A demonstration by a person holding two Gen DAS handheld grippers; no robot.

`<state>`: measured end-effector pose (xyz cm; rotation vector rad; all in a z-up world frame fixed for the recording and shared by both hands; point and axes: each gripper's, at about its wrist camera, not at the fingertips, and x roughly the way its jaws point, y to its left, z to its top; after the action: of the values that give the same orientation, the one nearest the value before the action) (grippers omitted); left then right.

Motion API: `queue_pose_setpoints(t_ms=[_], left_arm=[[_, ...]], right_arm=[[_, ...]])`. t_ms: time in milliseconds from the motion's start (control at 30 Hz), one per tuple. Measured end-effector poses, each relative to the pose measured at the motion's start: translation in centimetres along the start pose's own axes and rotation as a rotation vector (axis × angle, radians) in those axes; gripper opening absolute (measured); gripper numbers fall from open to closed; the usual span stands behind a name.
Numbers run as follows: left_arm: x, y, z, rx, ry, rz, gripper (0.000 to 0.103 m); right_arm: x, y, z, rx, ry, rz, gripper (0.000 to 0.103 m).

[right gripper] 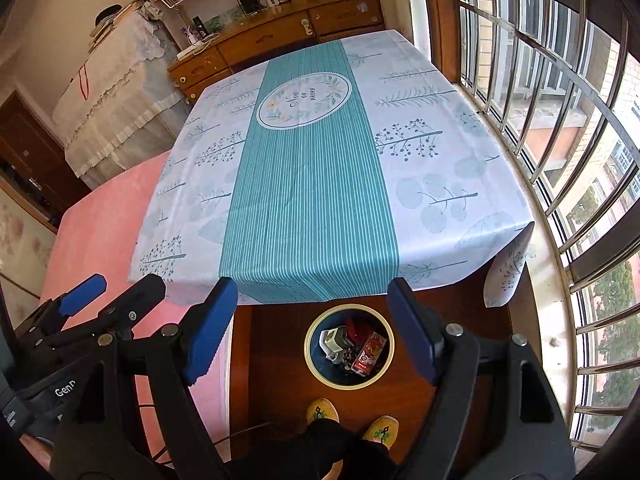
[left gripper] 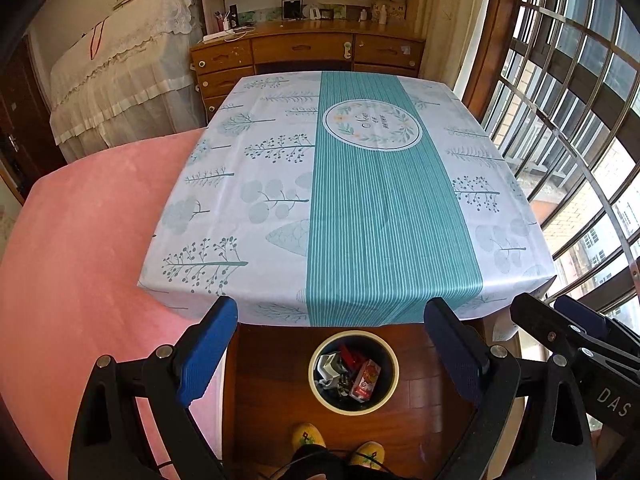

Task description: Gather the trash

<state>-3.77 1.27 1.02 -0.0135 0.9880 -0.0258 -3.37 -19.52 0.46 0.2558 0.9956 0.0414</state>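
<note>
Trash (left gripper: 349, 374) lies inside a round bin (left gripper: 394, 372) with a pale rim, which stands on the wooden floor (left gripper: 272, 396) just in front of the table (left gripper: 352, 208); a red-and-white carton (left gripper: 365, 380), a white crumpled piece (left gripper: 329, 366) and some dark red and grey scraps are heaped together in it. From the right wrist view the same bin (right gripper: 310, 346) sits between the spread blue fingers (right gripper: 210, 330), with the carton (right gripper: 370, 352) leaning toward its right side. The left gripper (left gripper: 332, 354) hangs above the bin with its fingers wide apart and nothing between them. The right gripper (right gripper: 312, 332) is likewise spread wide and holds nothing. The two grippers are side by side, each visible at the edge of the other's view. A teal-striped cloth with leaf prints covers the table. A pink bed (left gripper: 88, 248) adjoins the table's left side, and yellow slippers (left gripper: 308, 436) show below the bin.
</note>
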Motion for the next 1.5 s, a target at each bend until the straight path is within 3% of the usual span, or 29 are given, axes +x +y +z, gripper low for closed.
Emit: queue_pose_setpoints(t_ms=[1500], left_arm=[[0.2, 0.2, 0.8, -0.007, -0.004, 0.010, 0.096]], right_arm=[[0.7, -0.3, 1.4, -0.028, -0.004, 0.010, 0.075]])
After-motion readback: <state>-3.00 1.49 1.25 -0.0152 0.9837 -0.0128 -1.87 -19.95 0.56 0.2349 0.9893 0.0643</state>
